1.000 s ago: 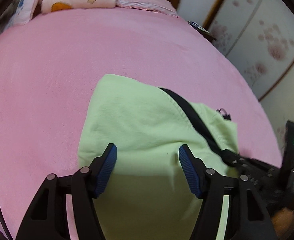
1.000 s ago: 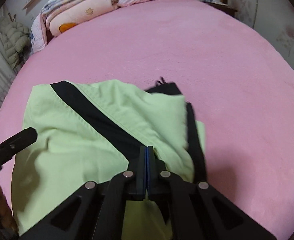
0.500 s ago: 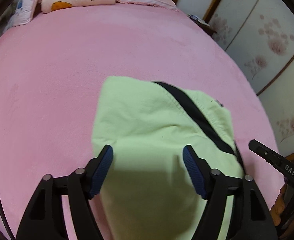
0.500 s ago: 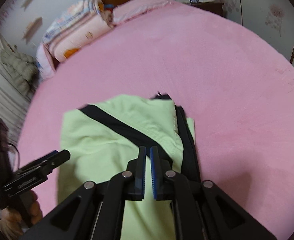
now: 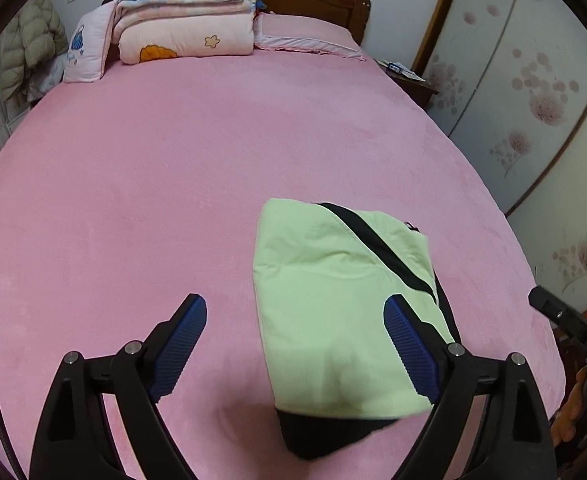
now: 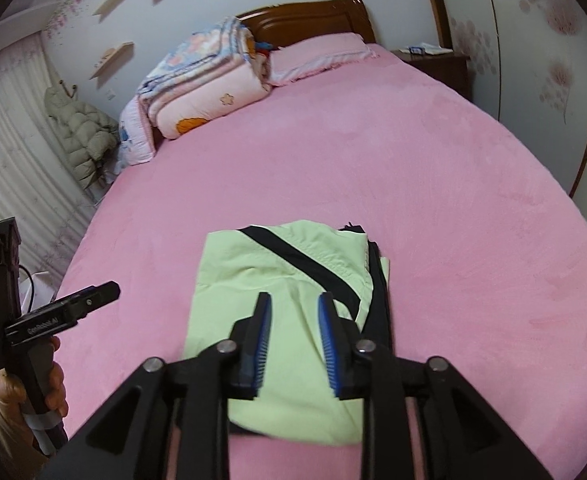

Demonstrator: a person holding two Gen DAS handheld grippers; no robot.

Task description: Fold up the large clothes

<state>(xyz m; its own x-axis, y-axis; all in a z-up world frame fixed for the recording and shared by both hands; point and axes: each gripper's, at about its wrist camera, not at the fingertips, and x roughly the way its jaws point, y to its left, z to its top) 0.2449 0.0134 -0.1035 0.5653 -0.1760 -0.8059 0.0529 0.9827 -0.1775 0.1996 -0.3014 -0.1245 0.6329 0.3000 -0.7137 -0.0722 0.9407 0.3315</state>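
Folded pale-green garment with a black diagonal stripe (image 6: 289,320) lies on the pink plush bed (image 6: 433,184), both the left gripper (image 5: 295,344) and right gripper (image 6: 295,338) empty above it, jaws just opened, folded quilts (image 5: 185,20) stacked beyond.

The folded garment (image 6: 293,320) loses its near edge behind the right gripper's fingers (image 6: 261,332), and its layers underneath stay hidden. Over in the left view, the bed (image 5: 173,184) runs off the frame on both sides. The nightstand (image 5: 409,80) holds something too small to make out. The person's hand (image 6: 49,392) is cut by the edge.
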